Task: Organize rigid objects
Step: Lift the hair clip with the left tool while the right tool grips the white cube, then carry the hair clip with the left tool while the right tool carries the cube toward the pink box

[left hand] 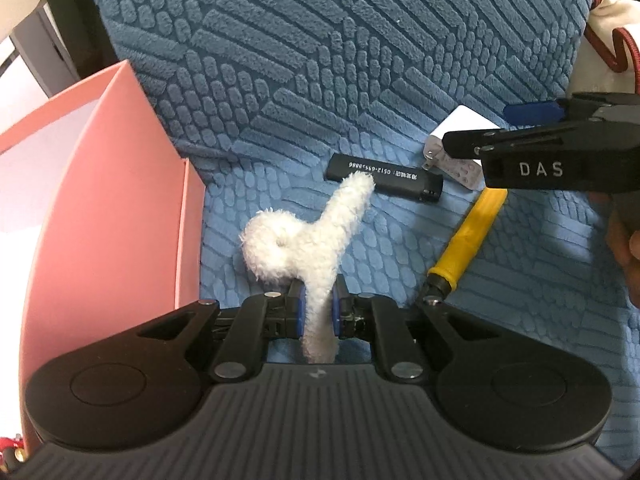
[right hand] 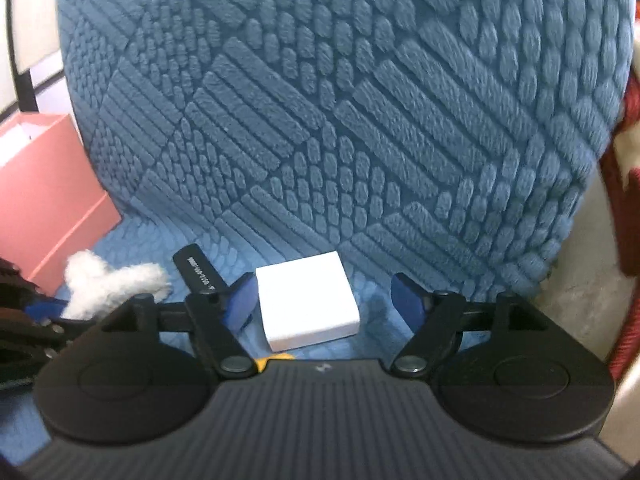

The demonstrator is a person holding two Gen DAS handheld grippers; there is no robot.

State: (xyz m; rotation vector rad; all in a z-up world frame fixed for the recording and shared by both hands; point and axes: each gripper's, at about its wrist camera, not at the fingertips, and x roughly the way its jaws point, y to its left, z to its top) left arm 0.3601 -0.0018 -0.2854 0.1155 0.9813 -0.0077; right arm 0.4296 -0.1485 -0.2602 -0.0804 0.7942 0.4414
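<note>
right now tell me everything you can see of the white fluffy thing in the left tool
The fluffy thing is white, with a curly fleece-like pile. It has a long stem that forks: one side curls into a round loop with a small hole, the other ends in a straight blunt tip. The left tool is shut on the stem, its blue pads pressing both sides. It stands tilted over the blue cushion, its tip overlapping the black lighter in view. The pink box is beside it.

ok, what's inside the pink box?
Little to report. The pink box stands open beside the left gripper, which grips a fluffy white toy. Only white lining shows; its near wall covers the bottom, so contents can't be seen.
</note>
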